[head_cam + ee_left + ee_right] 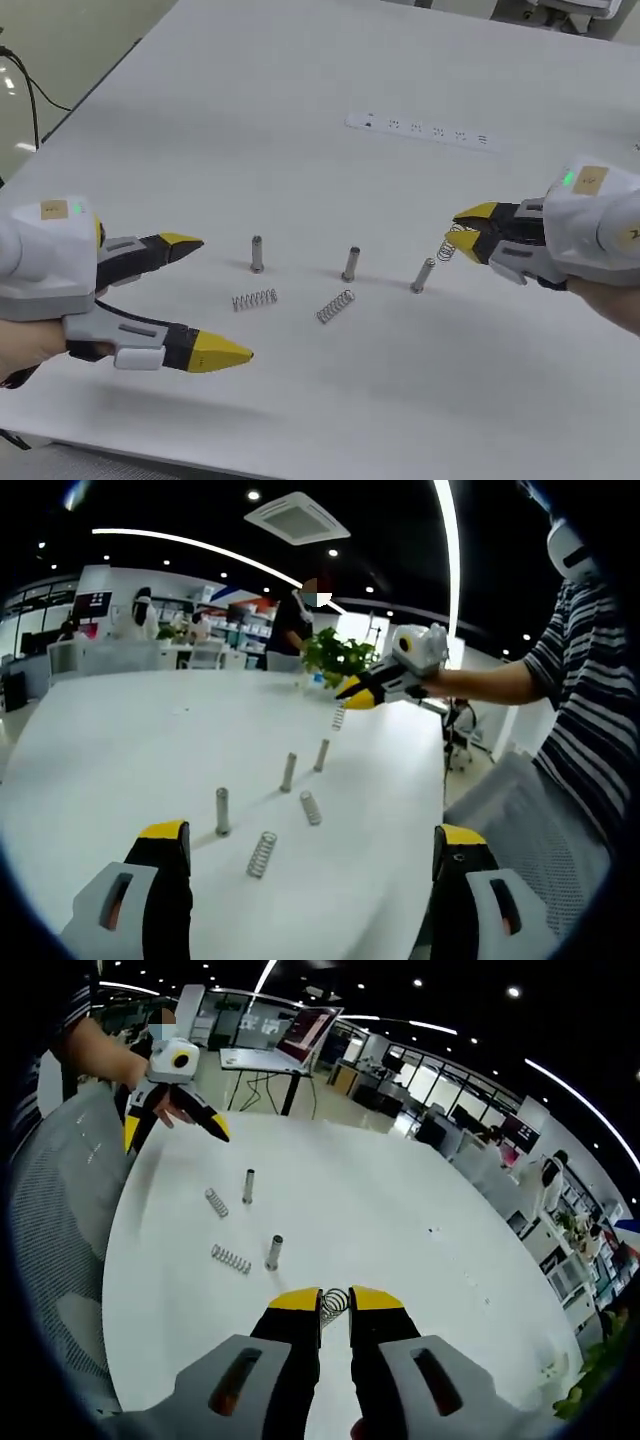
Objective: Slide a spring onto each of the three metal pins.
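The lifted spring (449,244) is pinched between the closed jaws of the right gripper (466,229), close to the top of the right pin (423,275), seemingly so its coil can be lined up over it. The middle pin (351,264) and left pin (257,254) stand bare on the table (300,100), with a near spring (336,306) and a far spring (254,299) lying loose before them. The left gripper (215,297) hovers spread wide (holding nothing), probably waiting its turn.

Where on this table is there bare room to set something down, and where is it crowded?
Bare: the wide stretch between the power strip and the three pins, and the near edge below the two loose springs. Crowded: the middle band, where pins and springs sit between the open left gripper and the right gripper, shut on a spring.
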